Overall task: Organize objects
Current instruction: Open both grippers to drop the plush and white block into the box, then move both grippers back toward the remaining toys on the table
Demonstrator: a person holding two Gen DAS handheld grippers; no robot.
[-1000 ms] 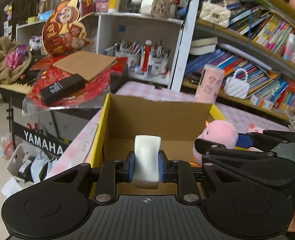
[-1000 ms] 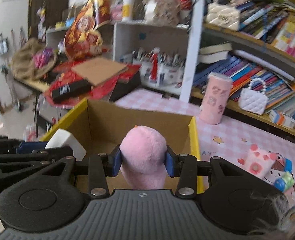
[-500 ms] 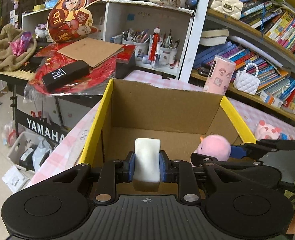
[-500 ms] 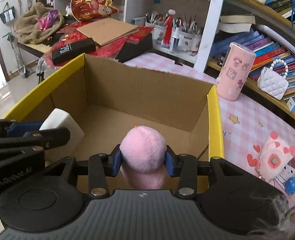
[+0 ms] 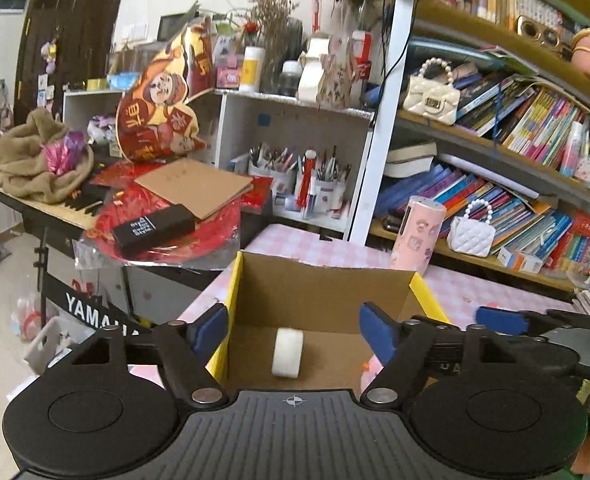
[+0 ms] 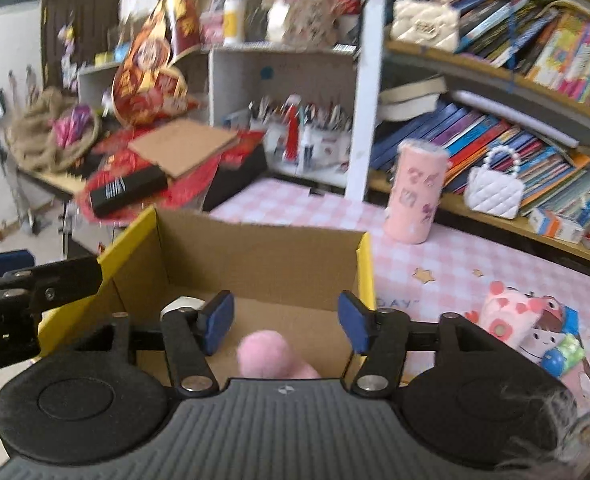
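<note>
A cardboard box (image 5: 323, 292) with yellow flaps stands on the pink checked table. Inside it lies a white block (image 5: 287, 353), apart from my left gripper (image 5: 294, 330), whose jaws are opening above it with nothing touching the pads. In the right wrist view the same box (image 6: 255, 256) holds a pink plush toy (image 6: 267, 354) resting on its floor. My right gripper (image 6: 287, 320) hangs over the toy, jaws opening, pads clear of it. The white block (image 6: 183, 303) peeks out behind the right gripper's left finger.
A pink printed cup (image 6: 415, 192) stands on the table behind the box. A pink pouch with small toys (image 6: 535, 328) lies at the right. Bookshelves (image 5: 515, 140) fill the right side; a cluttered keyboard stand (image 5: 135, 220) is at the left.
Both grippers let go: the white block and the pink plush toy dropped onto the box floor. Both jaws spread wide and both grippers rose and pulled back from the box.
</note>
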